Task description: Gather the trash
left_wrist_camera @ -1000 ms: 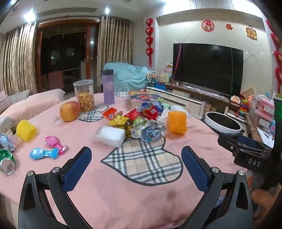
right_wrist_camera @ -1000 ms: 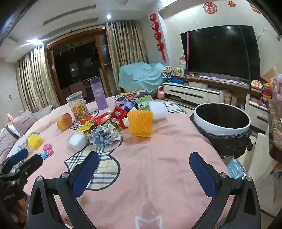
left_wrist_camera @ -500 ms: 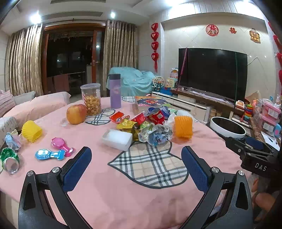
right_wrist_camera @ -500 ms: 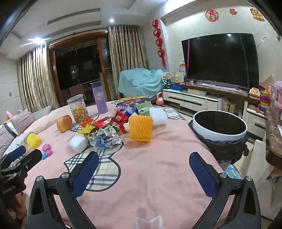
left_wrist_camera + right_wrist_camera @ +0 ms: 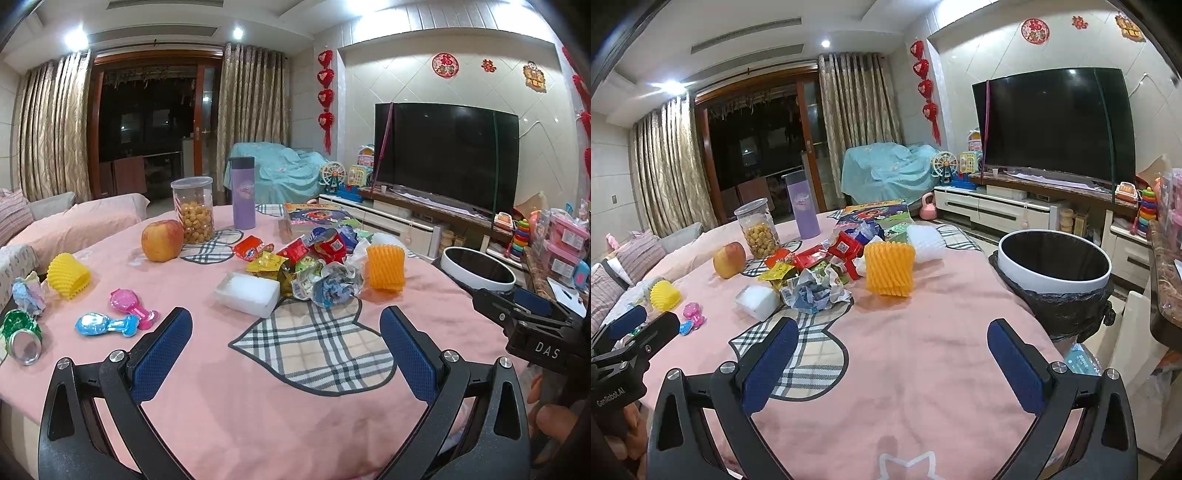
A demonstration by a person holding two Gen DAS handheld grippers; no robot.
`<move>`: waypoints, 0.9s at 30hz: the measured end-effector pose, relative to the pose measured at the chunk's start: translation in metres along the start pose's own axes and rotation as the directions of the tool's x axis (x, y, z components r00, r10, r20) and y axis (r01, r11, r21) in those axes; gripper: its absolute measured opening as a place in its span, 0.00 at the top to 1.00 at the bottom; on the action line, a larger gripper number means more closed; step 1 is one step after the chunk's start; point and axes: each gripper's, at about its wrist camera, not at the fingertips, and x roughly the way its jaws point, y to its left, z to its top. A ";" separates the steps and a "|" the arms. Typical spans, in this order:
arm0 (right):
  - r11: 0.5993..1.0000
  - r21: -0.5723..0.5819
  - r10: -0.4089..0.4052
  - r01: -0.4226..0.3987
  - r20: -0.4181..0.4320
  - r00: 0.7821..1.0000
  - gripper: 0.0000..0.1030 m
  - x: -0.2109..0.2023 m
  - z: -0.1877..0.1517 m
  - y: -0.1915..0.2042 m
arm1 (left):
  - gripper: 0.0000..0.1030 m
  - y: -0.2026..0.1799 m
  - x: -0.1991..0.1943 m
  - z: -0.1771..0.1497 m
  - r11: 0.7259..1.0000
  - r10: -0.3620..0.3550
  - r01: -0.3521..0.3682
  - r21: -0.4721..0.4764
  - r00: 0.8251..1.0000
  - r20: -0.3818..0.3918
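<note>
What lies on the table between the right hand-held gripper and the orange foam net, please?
Only bare pink tablecloth separates the open right hand-held gripper from the orange foam net, as the right wrist view shows.

White letters reading "DAS" are showing on the black body of the right gripper where it is appearing at the right edge of the left wrist view. White letters reading "GenRobot.AI" are running along the black body of the left gripper at the lower left of the right wrist view. A QR code is showing on a red wrapper in the pile on the desk, but its print and the wall decorations' characters are staying too small to read.
</note>
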 end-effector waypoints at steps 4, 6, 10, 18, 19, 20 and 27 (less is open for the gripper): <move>1.000 -0.002 0.002 -0.002 -0.002 1.000 0.00 0.001 -0.001 0.002 | 0.00 0.001 -0.001 0.000 1.000 0.000 0.000 -0.001 1.000 0.001; 1.000 -0.004 0.005 -0.005 -0.006 1.000 0.00 0.001 -0.002 0.002 | 0.00 0.001 -0.001 0.000 1.000 0.001 -0.001 -0.001 1.000 0.001; 1.000 -0.006 0.006 -0.006 -0.005 1.000 0.00 0.001 -0.002 0.003 | 0.00 0.001 -0.001 0.000 1.000 0.002 -0.002 -0.002 1.000 -0.001; 1.000 -0.002 0.009 -0.009 -0.008 1.000 0.00 0.002 -0.002 0.003 | 0.00 0.003 -0.001 -0.001 1.000 0.003 -0.003 -0.002 1.000 -0.004; 1.000 -0.002 0.009 -0.009 -0.008 1.000 0.00 0.002 -0.002 0.004 | 0.00 0.003 -0.001 -0.001 1.000 0.003 -0.003 -0.003 1.000 -0.003; 1.000 -0.002 0.010 -0.010 -0.009 1.000 0.00 0.002 -0.002 0.003 | 0.00 0.003 -0.001 -0.001 1.000 0.003 -0.003 -0.002 1.000 -0.003; 1.000 0.000 0.016 -0.016 -0.012 1.000 0.00 0.002 -0.002 0.003 | 0.00 0.005 -0.001 -0.001 1.000 0.003 -0.003 -0.007 1.000 -0.004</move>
